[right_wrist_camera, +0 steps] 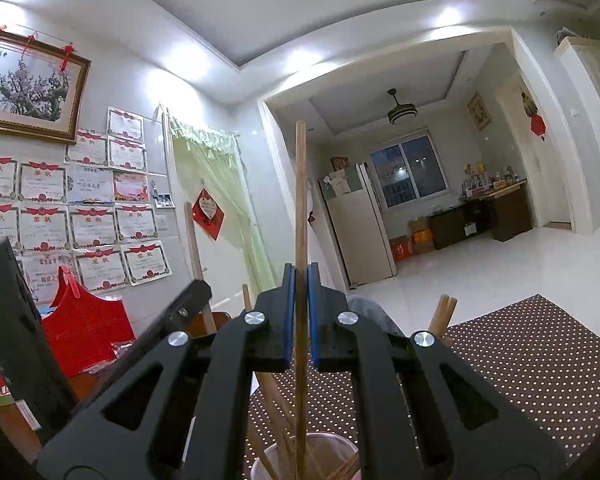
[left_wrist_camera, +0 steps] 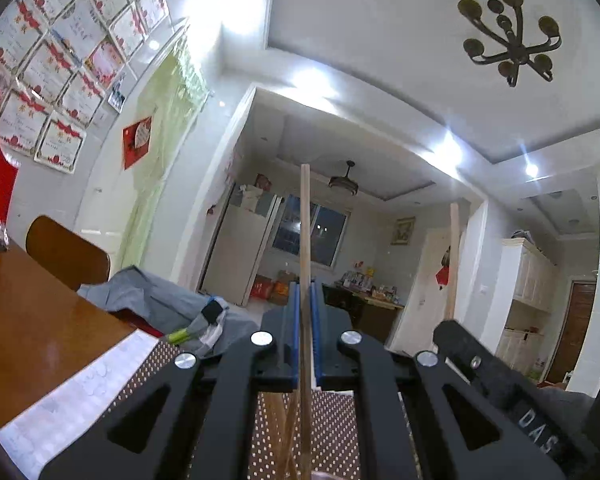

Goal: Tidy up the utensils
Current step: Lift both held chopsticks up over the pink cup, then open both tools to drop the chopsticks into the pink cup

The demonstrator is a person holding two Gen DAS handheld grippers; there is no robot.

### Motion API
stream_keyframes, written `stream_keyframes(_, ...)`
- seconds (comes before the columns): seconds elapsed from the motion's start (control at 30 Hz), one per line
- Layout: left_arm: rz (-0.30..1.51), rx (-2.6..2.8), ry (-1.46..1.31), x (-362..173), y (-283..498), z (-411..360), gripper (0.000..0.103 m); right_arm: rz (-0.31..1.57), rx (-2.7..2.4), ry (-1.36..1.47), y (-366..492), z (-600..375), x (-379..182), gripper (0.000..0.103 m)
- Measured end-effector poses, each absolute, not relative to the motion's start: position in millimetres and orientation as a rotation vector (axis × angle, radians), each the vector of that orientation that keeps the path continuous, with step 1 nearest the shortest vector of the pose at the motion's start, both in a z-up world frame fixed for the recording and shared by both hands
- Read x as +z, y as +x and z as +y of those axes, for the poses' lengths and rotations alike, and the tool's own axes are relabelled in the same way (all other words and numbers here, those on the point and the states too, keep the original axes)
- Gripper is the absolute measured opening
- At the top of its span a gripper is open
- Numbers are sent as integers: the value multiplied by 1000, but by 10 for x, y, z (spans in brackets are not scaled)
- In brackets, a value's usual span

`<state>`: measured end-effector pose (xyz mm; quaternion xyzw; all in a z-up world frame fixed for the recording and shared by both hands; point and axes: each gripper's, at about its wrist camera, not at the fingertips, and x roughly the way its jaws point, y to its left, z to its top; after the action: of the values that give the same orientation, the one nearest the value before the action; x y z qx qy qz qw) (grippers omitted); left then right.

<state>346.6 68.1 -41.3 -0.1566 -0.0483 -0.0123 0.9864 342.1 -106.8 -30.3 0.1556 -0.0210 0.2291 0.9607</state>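
— Dotted brown mat (right_wrist_camera: 540,360) covers the table. What are the tongs doing?
— Left gripper (left_wrist_camera: 306,280) pinches an upright chopstick (left_wrist_camera: 305,220); right gripper (right_wrist_camera: 299,272) pinches another chopstick (right_wrist_camera: 300,200).
— And beyond?
— A pink cup (right_wrist_camera: 332,444) of chopsticks stands below the right one.

We see pale wooden chopsticks (right_wrist_camera: 300,216), black claws with blue pads (right_wrist_camera: 289,312), a brown white-dotted mat (right_wrist_camera: 540,360), and a glossy orange-brown counter (left_wrist_camera: 32,312) beside the mat.

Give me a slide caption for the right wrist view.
Right tool shut on an upright chopstick above a pink cup of chopsticks.
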Motion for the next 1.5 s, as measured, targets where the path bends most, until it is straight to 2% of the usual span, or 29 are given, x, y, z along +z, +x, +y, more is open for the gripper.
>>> stream_keyframes(0.37, -15, -34, -287, -493, 3374, 658, 6, -49, 472, 296, 3394, -1057, -319, 7)
stream_keyframes(0.4, -12, -28, -283, -493, 3357, 651, 9, -49, 466, 283, 3384, -1039, -321, 7)
stream_keyframes(0.47, -7, -20, -287, -499, 3320, 663, 21, -37, 468, 285, 3386, -1028, -344, 7)
stream_keyframes(0.67, 11, 12, -275, -474, 3151, 704, 22, -15, 466, 270, 3298, -1002, -371, 7)
stream_keyframes(0.73, 28, 28, -270, -449, 3112, 720, 26, -6, 467, 268, 3256, -1003, -380, 7)
stream_keyframes(1.17, 76, 95, -190, -401, 2815, 697, 31, 57, 450, 224, 3029, -971, -473, 7)
stream_keyframes(1.5, 152, 105, -172, -458, 2896, 733, 34, 135, 456, 193, 3026, -889, -682, 7)
